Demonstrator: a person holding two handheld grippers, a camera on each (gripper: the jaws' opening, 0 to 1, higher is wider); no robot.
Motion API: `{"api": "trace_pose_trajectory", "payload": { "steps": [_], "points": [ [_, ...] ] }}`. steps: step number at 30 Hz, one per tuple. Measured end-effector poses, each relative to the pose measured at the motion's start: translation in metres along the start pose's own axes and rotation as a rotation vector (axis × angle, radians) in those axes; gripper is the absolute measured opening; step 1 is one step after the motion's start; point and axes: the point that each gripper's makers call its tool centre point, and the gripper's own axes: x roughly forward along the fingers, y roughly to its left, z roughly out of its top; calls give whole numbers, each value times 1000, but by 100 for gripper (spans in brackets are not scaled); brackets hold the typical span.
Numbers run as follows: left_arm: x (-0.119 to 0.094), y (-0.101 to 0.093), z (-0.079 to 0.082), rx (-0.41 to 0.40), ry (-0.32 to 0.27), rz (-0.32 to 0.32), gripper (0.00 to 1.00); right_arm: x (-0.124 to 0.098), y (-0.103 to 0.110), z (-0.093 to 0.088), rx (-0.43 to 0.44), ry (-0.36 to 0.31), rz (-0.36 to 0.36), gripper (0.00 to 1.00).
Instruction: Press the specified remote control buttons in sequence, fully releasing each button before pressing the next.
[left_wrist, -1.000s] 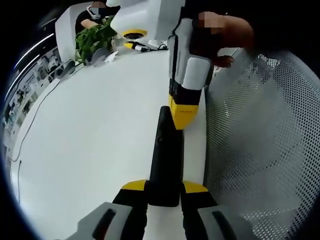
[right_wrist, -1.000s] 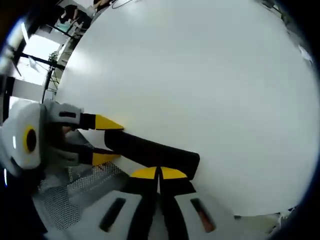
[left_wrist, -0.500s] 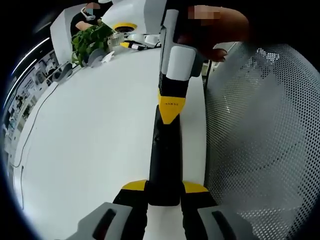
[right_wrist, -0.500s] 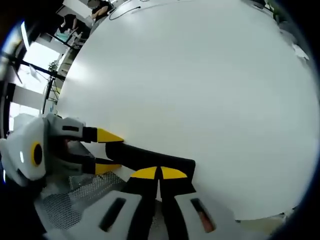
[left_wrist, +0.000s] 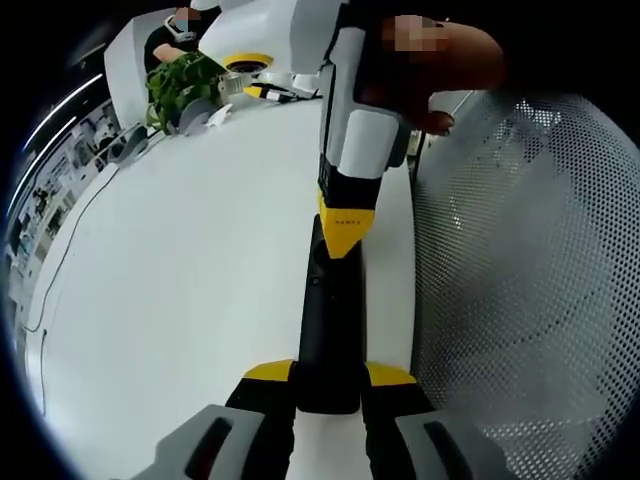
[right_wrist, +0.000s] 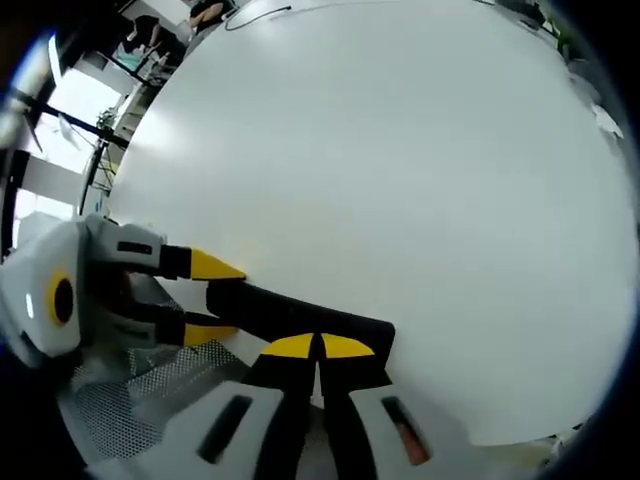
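The left claw (left_wrist: 328, 372) pinches the near end of the black remote (left_wrist: 330, 320), low in the middle, over the white surface (left_wrist: 180, 260). The right claw (left_wrist: 346, 232), tips pressed together, touches its far end.

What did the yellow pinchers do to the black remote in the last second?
The right gripper swung in from beside the remote until its shut yellow tips were over the remote's far end, then barely shifted. The left gripper stayed clamped on the near end, and the remote stayed on the white table.
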Motion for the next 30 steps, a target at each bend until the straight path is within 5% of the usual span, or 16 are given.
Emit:
{"api": "trace_pose_trajectory", "payload": {
  "steps": [8, 30],
  "points": [
    [1, 0, 1, 1, -1, -1, 25, 0, 1, 0, -110, 25, -85, 0],
    [2, -3, 2, 41, -12, -13, 24, -3, -3, 1, -52, 22, -53, 0]
  ]
}}
